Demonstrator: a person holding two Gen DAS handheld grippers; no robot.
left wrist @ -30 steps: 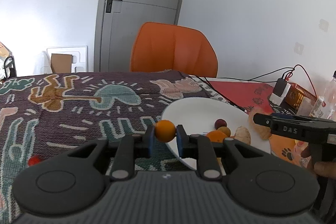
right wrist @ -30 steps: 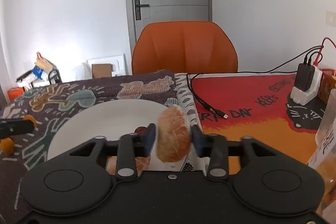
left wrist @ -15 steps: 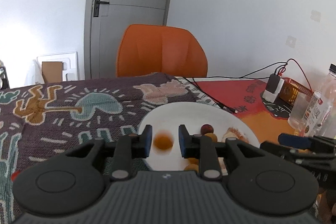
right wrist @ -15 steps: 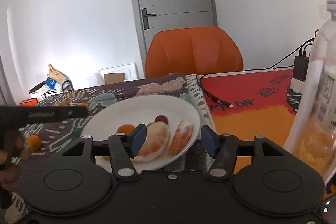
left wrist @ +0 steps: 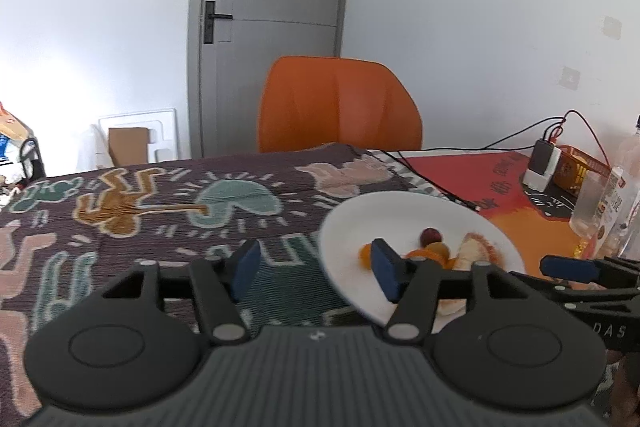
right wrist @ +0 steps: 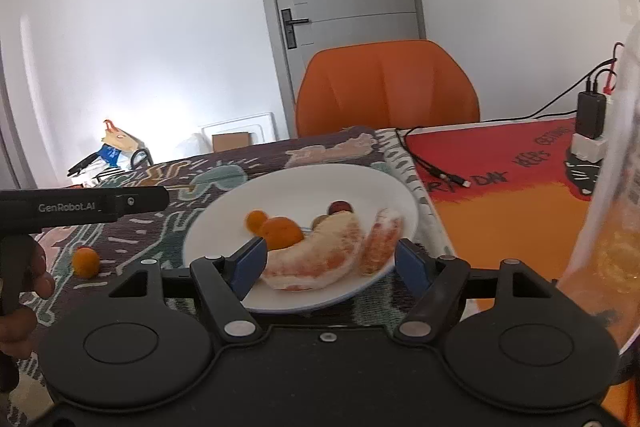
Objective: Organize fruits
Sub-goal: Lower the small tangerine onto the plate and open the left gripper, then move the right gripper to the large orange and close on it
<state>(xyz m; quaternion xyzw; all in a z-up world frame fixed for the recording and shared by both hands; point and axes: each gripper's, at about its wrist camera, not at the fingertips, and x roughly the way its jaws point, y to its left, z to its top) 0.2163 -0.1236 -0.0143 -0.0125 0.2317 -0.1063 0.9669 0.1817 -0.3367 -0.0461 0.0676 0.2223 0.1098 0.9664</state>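
- On the round white plate (right wrist: 400,195): peeled pomelo wedges (right wrist: 320,251), small orange kumquats (right wrist: 280,231).
- Left hand-held gripper (left wrist: 316,267): released, jaws just opening, nothing between.
- Right hand-held gripper (right wrist: 330,263): released, jaws just opening, straddling the wedges untouched.

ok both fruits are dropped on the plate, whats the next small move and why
Probably swing the left hand-held gripper, jaws open and empty after opening just now, toward the small orange fruit lying on the patterned cloth left of the white plate. It seems the only fruit in view off the plate, on the left gripper's side.
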